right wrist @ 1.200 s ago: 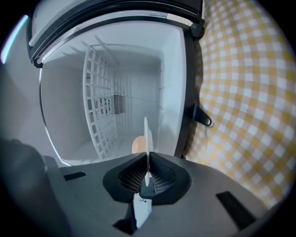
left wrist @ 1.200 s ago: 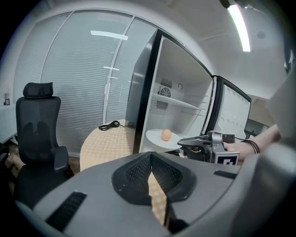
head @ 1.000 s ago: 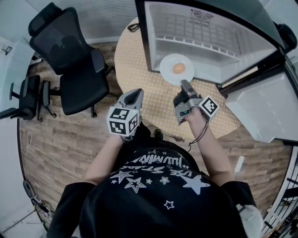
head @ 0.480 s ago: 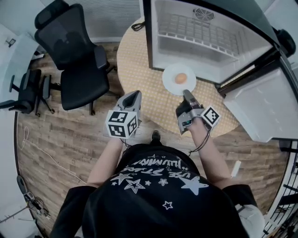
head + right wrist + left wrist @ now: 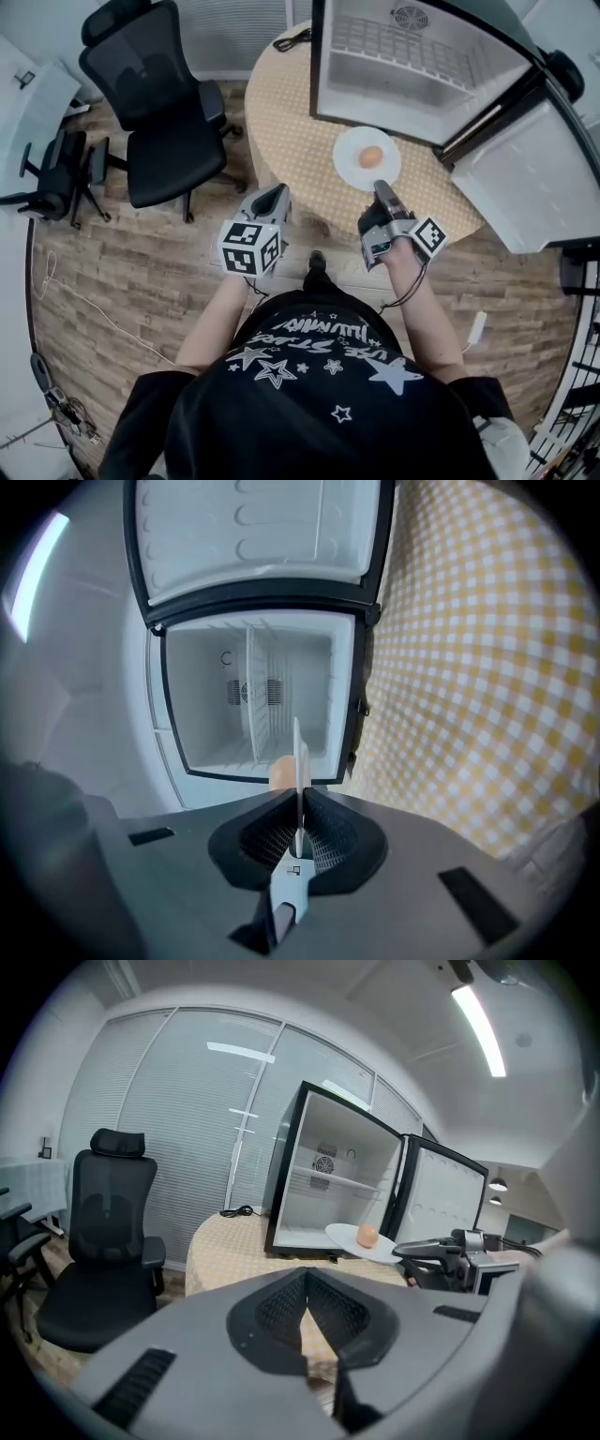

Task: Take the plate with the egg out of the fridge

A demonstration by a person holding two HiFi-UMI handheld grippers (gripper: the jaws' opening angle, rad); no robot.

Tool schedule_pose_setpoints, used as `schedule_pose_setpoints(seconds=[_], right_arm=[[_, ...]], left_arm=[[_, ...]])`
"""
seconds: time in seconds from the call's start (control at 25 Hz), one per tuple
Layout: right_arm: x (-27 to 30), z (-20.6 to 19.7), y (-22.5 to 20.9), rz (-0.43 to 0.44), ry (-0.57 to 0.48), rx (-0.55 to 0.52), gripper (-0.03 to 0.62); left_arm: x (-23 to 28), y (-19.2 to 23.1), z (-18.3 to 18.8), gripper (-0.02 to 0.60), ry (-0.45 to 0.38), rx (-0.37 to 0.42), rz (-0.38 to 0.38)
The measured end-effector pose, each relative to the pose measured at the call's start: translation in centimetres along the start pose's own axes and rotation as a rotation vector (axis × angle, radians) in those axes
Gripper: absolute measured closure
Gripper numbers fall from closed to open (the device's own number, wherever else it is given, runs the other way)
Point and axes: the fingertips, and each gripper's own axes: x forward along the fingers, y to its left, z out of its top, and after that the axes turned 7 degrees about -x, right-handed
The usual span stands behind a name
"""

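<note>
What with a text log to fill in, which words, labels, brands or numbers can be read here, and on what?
Black T-shirt: white lettering in two rows among stars, seen upside down and warped; not readable for sure.
Cubes of the left gripper and the right gripper: black-and-white square markers only, no letters.
On the fridge and the plate: no print visible.

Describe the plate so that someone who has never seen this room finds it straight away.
Find the open fridge on the round table with the yellow checked cloth. In front of its open mouth, the right gripper pinches a white plate by the rim. It is the only dish, and one brown egg sits on it.
</note>
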Motion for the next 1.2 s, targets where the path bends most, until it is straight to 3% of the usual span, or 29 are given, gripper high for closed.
schedule_pose_setpoints(seconds=[0.64, 0.88, 1.2], right_arm=[[-17.7, -7.1, 0.1, -0.048, -0.105, 0.015, 0.556], [-23.8, -7.3, -0.5, -0.070, -0.160, 0.031, 0.556], [-26.6, -6.1, -0.2, -0.051, -0.142, 0.019, 0.556]], left_arm=[[-11.9, -6.6, -6.9, 0.578, 0.015, 0.047, -0.113], [-14.4, -10.0, -8.9, 0.579, 0.019, 0.066, -0.148], [-15.2, -12.6, -10.0, 0.579, 0.013, 0.065, -0.129]])
